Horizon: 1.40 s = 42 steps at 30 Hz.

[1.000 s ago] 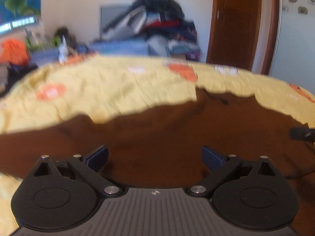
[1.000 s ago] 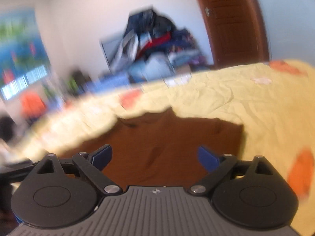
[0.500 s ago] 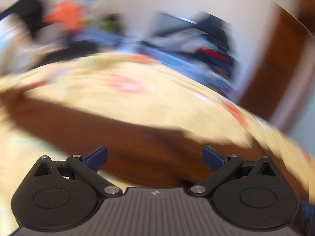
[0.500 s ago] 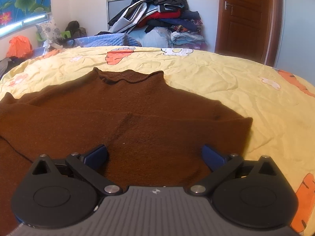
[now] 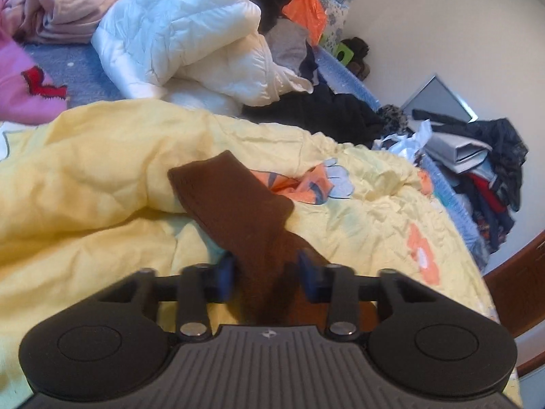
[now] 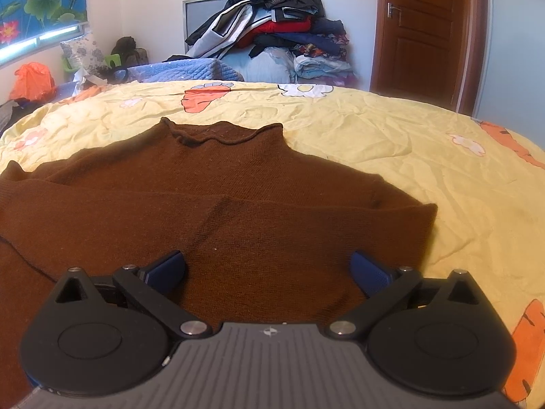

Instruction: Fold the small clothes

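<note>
Left wrist: brown sleeve [image 5: 235, 201] between closing left claw [image 5: 265, 272] pads.

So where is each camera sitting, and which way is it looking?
Left wrist: rides on the left gripper, looking down along a brown sweater sleeve toward a white jacket; its closing blue fingers flank the sleeve.
Right wrist: rides on the right gripper, looking across the brown sweater to a clothes pile and door; its fingers stand wide open.
Shared: both show the sweater, the yellow bedspread and that clothes pile.
</note>
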Each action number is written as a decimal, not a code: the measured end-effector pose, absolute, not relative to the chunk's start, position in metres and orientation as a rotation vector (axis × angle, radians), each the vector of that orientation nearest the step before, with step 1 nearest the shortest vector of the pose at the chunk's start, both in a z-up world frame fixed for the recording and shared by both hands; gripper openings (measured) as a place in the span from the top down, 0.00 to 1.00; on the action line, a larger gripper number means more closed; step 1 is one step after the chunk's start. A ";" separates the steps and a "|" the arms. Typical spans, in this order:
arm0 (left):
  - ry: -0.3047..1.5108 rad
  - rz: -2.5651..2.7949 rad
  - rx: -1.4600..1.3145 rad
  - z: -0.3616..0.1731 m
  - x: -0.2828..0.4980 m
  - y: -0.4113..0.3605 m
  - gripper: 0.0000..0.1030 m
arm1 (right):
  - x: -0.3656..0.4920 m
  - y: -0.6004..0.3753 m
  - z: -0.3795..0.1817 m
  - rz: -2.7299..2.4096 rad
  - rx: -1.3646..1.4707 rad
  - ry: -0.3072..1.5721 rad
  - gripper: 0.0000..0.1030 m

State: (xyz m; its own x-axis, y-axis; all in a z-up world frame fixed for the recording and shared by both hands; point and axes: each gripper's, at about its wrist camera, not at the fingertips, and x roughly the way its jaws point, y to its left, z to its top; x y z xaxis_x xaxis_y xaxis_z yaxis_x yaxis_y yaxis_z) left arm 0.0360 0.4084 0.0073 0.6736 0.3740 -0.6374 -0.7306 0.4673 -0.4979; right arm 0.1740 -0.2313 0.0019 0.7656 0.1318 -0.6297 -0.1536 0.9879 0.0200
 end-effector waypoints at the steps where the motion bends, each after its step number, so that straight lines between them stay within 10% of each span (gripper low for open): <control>1: 0.497 0.718 -0.837 0.007 0.039 0.409 0.86 | 0.174 -0.231 0.002 0.155 -0.033 0.681 0.00; 12: 0.454 0.095 -0.385 0.089 0.121 0.145 0.91 | 0.175 -0.236 0.003 0.159 0.005 0.674 0.00; 21: 0.652 -0.217 -0.097 0.028 0.093 -0.003 0.18 | 0.170 -0.257 0.005 0.204 0.165 0.636 0.00; 28: 0.617 -0.140 -0.184 0.006 0.071 0.028 0.12 | 0.170 -0.267 0.018 0.216 0.301 0.671 0.02; 33: 0.630 -0.100 -0.224 0.003 0.077 0.032 0.09 | 0.185 -0.249 0.038 0.315 0.391 0.809 0.12; 42: 0.620 -0.106 -0.249 0.000 0.073 0.037 0.09 | 0.220 -0.213 0.034 0.278 0.265 0.925 0.79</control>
